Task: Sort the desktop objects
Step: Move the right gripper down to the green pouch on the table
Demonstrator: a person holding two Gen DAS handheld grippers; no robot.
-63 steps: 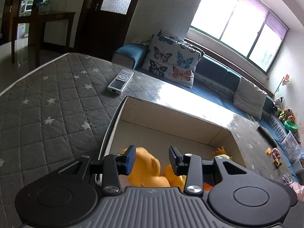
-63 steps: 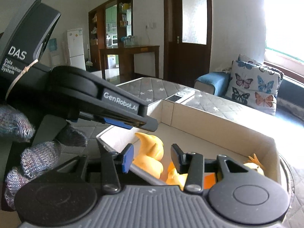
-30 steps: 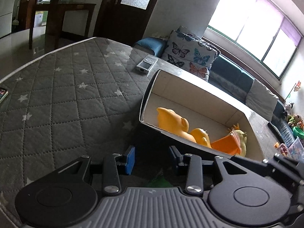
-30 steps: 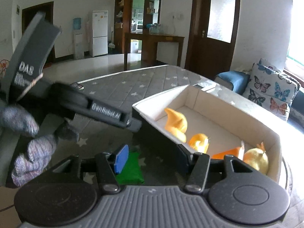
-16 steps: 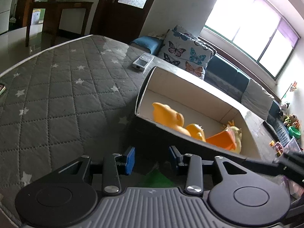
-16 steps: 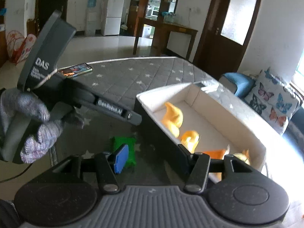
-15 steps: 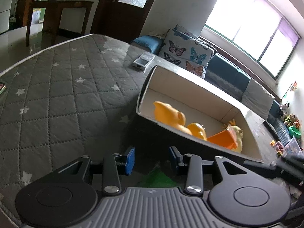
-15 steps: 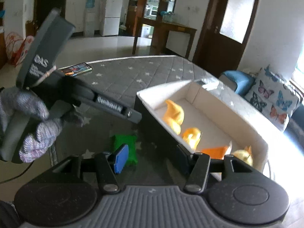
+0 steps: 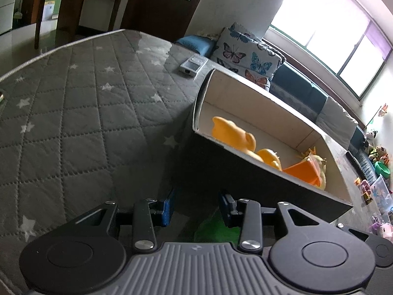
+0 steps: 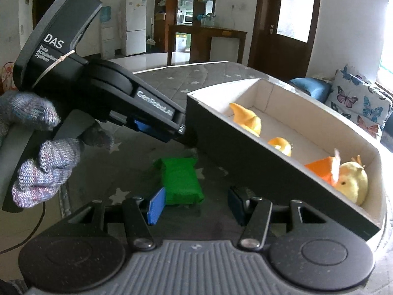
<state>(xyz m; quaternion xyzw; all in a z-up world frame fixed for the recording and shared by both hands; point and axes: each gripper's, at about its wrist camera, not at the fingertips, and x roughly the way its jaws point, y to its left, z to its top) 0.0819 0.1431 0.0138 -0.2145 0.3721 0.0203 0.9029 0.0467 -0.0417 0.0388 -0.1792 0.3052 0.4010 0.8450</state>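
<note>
Underneath, a star-quilted grey cover beside a sofa.

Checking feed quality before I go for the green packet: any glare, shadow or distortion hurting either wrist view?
Left wrist view: the window is blown out, fisheye bends the table edge, and the green packet lies dim, mostly hidden behind the left gripper. Right wrist view: evenly lit, green packet sharp ahead of the right gripper, box side dark, window glare only at the right edge.
</note>
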